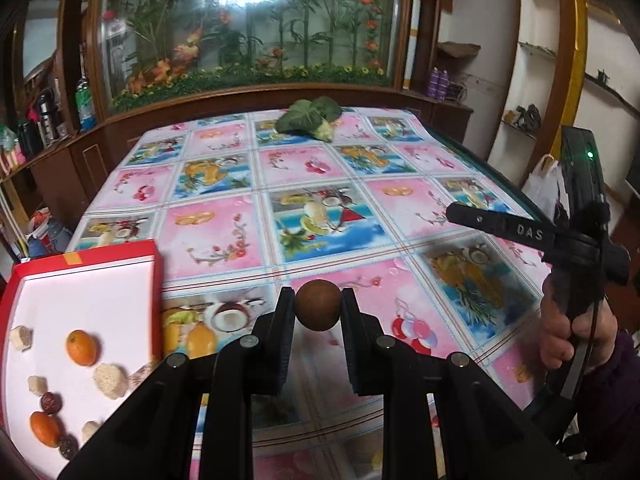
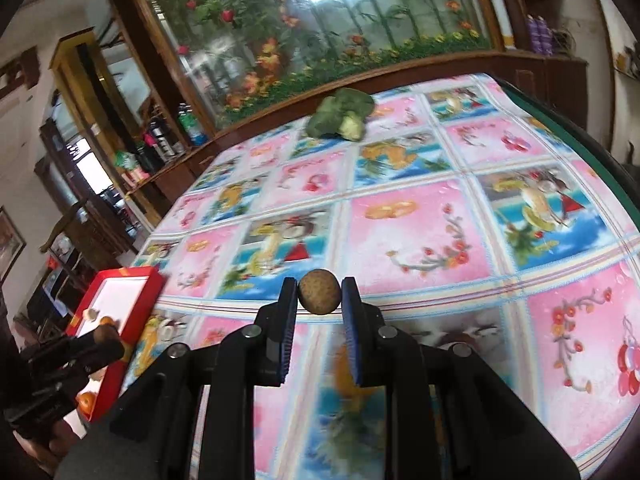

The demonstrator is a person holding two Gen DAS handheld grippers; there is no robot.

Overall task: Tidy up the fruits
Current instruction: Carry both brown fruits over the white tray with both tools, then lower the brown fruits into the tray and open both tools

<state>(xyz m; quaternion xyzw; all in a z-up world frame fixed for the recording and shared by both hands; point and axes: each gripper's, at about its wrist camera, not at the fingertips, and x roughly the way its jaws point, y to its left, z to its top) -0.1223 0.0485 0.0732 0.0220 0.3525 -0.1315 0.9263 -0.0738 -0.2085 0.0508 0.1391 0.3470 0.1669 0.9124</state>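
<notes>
1. Table (image 1: 224, 240) covered by glossy cloth printed with pink and blue fruit squares.
2. Red tray (image 1: 156, 280) with white floor, at near left edge.
3. Leafy green vegetable (image 1: 310, 118) lying at far edge.

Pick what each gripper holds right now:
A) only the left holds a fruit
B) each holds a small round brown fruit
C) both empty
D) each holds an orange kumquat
B. The left gripper pinches a dark brown ball, and the right gripper pinches a tan speckled ball.
</notes>
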